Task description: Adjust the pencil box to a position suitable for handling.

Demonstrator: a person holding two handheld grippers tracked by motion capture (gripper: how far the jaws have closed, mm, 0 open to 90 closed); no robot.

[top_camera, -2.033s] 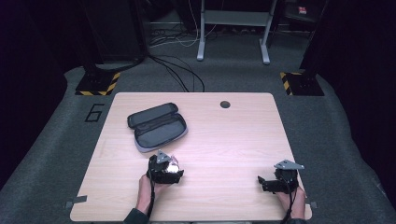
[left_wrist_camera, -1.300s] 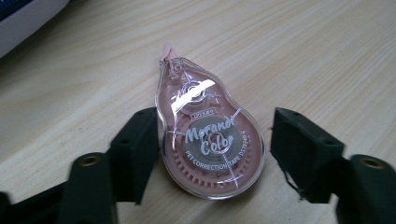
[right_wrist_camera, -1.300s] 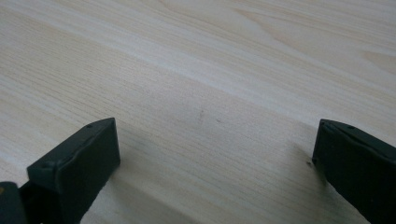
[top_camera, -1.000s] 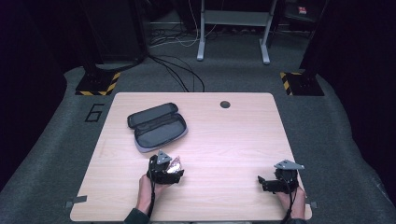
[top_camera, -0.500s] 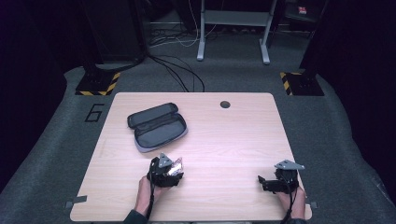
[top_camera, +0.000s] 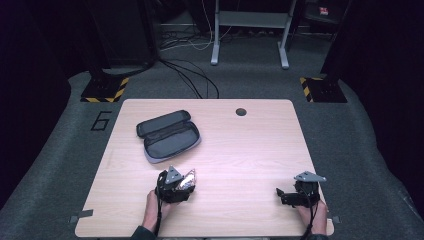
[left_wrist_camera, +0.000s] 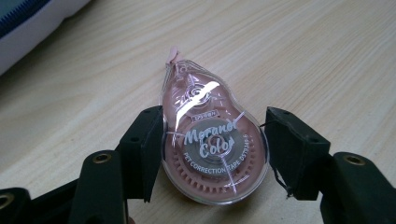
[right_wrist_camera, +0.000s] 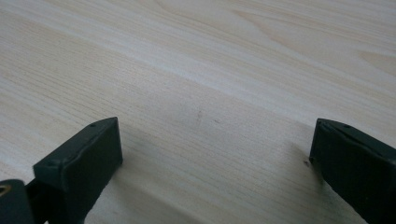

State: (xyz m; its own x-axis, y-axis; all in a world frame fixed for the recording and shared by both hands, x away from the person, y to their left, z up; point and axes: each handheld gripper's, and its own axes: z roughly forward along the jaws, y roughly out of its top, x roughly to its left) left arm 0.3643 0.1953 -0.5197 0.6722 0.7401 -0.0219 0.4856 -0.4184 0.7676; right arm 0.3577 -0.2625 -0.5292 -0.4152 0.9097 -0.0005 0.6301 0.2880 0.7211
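A clear pink correction tape dispenser [left_wrist_camera: 205, 154], labelled "Moranol Color", lies flat against the wooden table [top_camera: 250, 150]. My left gripper [left_wrist_camera: 212, 135] is shut on it, one black jaw pressing each side of its round body, and its pointed tip sticks out forward. From the high view, this gripper [top_camera: 186, 182] sits near the table's front edge, left of centre, with the tape [top_camera: 189, 178] glinting at its tip. My right gripper [top_camera: 280, 194] rests at the front right, pointing left. Its jaws stand wide open over bare wood [right_wrist_camera: 212, 144].
An open grey pencil case [top_camera: 167, 136] with a dark inside lies behind the left gripper; its pale edge shows in the left gripper view [left_wrist_camera: 28, 23]. A round cable hole [top_camera: 241, 111] sits near the table's far edge. Cables and desk legs lie on the floor beyond.
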